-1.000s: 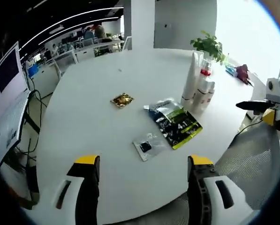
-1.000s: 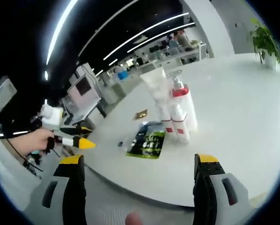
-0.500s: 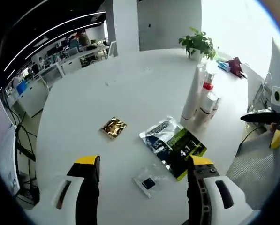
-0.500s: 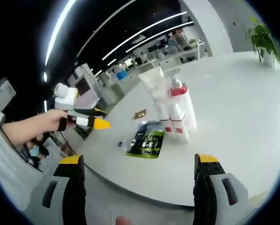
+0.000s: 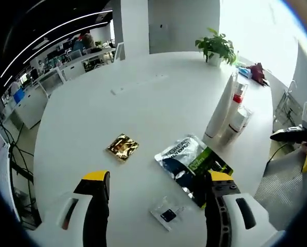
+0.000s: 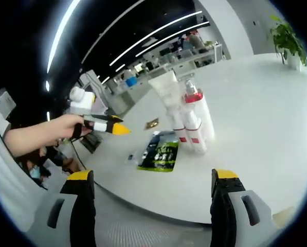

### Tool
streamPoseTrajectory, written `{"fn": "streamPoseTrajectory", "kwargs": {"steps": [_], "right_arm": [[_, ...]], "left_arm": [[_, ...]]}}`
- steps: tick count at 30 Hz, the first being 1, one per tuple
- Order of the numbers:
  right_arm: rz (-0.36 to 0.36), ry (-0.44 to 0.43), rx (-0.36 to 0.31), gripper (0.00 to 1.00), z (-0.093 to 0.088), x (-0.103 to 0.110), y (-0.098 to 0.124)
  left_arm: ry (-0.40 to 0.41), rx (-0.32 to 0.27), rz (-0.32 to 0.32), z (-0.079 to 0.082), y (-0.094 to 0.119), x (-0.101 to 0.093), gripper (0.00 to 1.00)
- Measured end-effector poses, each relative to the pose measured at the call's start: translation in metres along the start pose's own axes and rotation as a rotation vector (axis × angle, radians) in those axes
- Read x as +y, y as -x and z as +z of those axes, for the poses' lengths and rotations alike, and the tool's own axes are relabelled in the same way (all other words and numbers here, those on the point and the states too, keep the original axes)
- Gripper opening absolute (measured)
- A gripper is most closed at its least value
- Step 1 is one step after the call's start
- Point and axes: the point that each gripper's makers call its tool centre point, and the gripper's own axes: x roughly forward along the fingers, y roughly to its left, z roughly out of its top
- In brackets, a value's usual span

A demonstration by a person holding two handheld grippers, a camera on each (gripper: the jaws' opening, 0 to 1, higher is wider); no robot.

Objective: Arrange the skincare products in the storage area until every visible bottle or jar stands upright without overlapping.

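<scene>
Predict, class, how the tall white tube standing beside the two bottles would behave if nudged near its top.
The tall white tube stands on a narrow end and flares upward, so it would probably tip easily. It stands right beside the two bottles, so it might knock them. It looks like soft plastic, likely light.

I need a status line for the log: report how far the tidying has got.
Done: the tube and two bottles already stand upright together. In hand: nothing; the left gripper and right gripper hover open. Left: the packets and gold sachet lie flat, untouched.
</scene>
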Motion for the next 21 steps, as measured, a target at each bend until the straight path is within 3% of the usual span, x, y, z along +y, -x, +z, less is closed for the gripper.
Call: {"fn": "streamPoseTrajectory", "kwargs": {"steps": [10, 15, 21], "right_arm": [[-0.028, -0.001, 0.005, 0.97, 0.0, -0.003, 0.001], [-0.019, -0.016, 0.011, 0.97, -0.002, 0.0, 0.001], [-0.02, -0.025, 0.01, 0.97, -0.003, -0.001, 0.001]], "left_arm": [[0.074, 0.016, 0.032, 0.005, -0.025, 0.021, 0.73], [0.106, 0.047, 0.034, 0.001, -0.036, 0.031, 0.75], [0.142, 0.089, 0.029, -0.009, -0.039, 0.031, 0.76]]}}
